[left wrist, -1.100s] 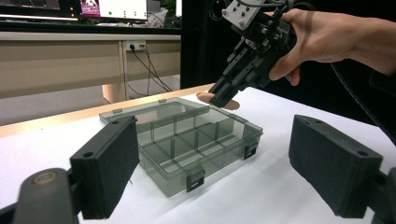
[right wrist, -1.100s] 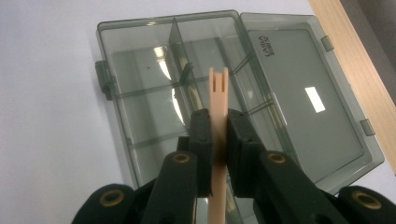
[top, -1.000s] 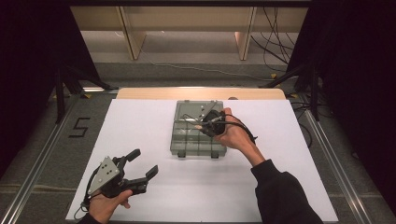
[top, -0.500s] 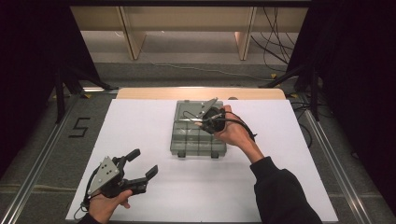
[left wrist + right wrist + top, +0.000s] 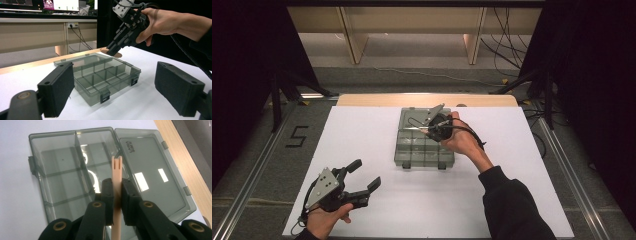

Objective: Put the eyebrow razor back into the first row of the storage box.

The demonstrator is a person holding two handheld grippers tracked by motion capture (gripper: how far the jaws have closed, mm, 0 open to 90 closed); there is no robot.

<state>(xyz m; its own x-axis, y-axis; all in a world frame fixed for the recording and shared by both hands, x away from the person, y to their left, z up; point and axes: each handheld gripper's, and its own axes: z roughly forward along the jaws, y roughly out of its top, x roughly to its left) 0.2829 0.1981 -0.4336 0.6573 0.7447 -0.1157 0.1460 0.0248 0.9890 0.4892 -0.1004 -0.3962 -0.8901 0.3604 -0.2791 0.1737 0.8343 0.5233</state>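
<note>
1. High view. The organiser box [image 5: 424, 142], a smoke-tinted plastic case with its lid laid open, sits on the white table [image 5: 512, 200]. The right gripper [image 5: 428, 131] hovers over the box's far compartments, pointing down into it. The left gripper [image 5: 367, 175] rests well apart from the box, towards the near left corner of the table, jaws spread and empty.

2. Left gripper view. Both black pads of the left gripper stand wide, with nothing between them. The box lies beyond them, latches facing the camera, dividers visible inside. The right gripper [image 5: 112, 51] hangs just above the box's far edge in the person's hand [image 5: 160, 22].

3. Right gripper view. The jaws are clamped on a flat peach-coloured strip [image 5: 116, 185], which projects forward past the pads; its free end carries two short slots (it reads as a loose divider for the box, though that is a judgement). The strip's tip is above the box's central partition, beside the hinge line with the lid [image 5: 155, 175].

4. Handling assessment. The strip looks thin, light and fairly stiff, smooth-faced and liable to swivel if pinched at one point. The present hold, on its flat faces near the middle, appears sound. Seating it would call for square alignment; forcing it aslant could bend or snap it.
</note>
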